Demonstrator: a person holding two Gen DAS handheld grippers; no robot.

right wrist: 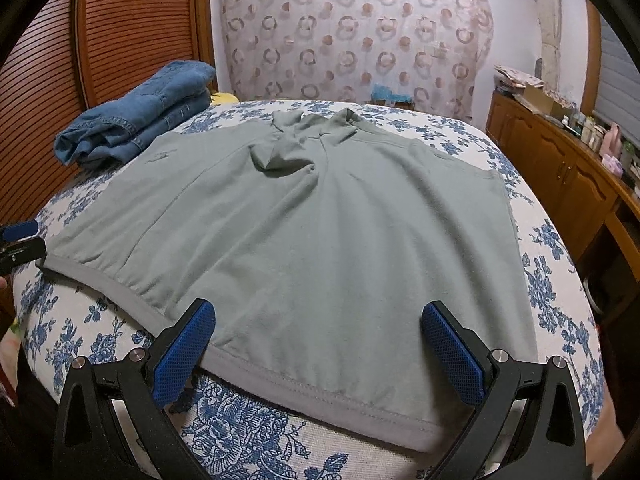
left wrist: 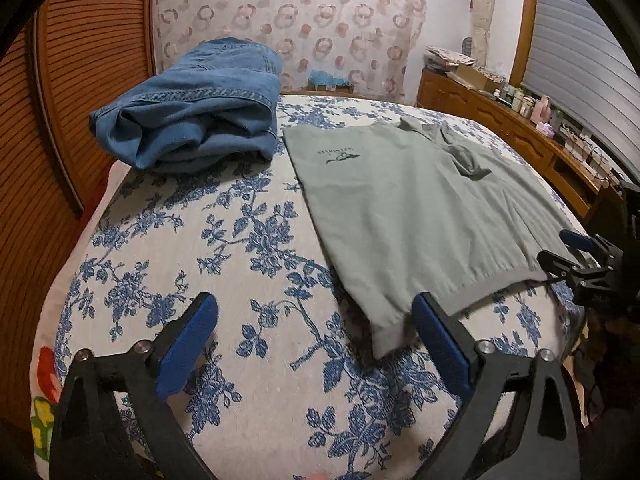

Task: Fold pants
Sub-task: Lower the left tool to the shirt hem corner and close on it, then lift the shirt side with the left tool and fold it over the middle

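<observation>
I see a bed [left wrist: 248,240] covered in a white sheet printed with blue flowers, filling most of both wrist views. Behind it hangs a pale curtain [right wrist: 352,32] patterned with pinkish rings, with slatted wooden doors [left wrist: 80,80] on the left and a long wooden cabinet [right wrist: 560,168] crowded with small items on the right.

A grey-green collared shirt [right wrist: 312,232] lies spread flat across the middle of the bed, its hem towards me and its collar at the far end. The pants [left wrist: 192,112], blue denim jeans, sit already folded in a thick bundle at the far left corner of the bed, just beside the shirt's upper left edge and well apart from both tools.

My left gripper [left wrist: 316,320] has its blue-padded jaws spread wide with nothing clamped; the near left corner of the shirt hem lies just inside its right pad. My right gripper [right wrist: 318,324] is also spread wide, straddling the shirt hem near its middle, with the pads not pressing on the cloth.
</observation>
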